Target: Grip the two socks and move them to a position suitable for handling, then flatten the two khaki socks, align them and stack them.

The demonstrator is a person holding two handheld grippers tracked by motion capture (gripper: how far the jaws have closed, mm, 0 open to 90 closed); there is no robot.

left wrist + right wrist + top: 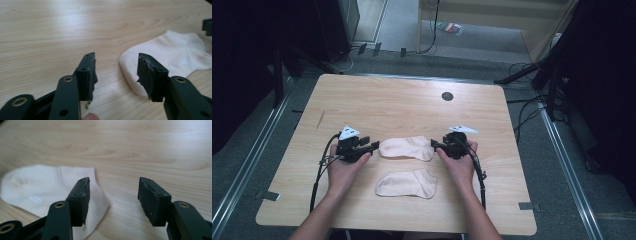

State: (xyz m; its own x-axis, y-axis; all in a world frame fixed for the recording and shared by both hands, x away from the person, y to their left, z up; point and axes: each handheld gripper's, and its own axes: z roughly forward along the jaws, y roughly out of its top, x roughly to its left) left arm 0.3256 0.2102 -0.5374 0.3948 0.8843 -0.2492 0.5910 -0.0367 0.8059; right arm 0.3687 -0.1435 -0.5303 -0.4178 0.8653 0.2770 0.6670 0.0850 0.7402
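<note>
Two cream ankle socks lie flat mid-frame on a pale woodgrain table (412, 100). The upper sock (407, 148) sits between both grippers; the lower sock (408, 183) lies nearer the bottom edge, apart from it. Left gripper (373, 146) has its jaws spread wide just beside the upper sock's rounded end, empty. Right gripper (435, 145) is likewise wide, empty, at the sock's opposite end. Forearms are cut off at the bottom; jaw pads look frayed.

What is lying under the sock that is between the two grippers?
The far sock lies flat on the bare wooden table. Nothing sticks out around its edges; whatever the fabric covers cannot be seen.
</note>
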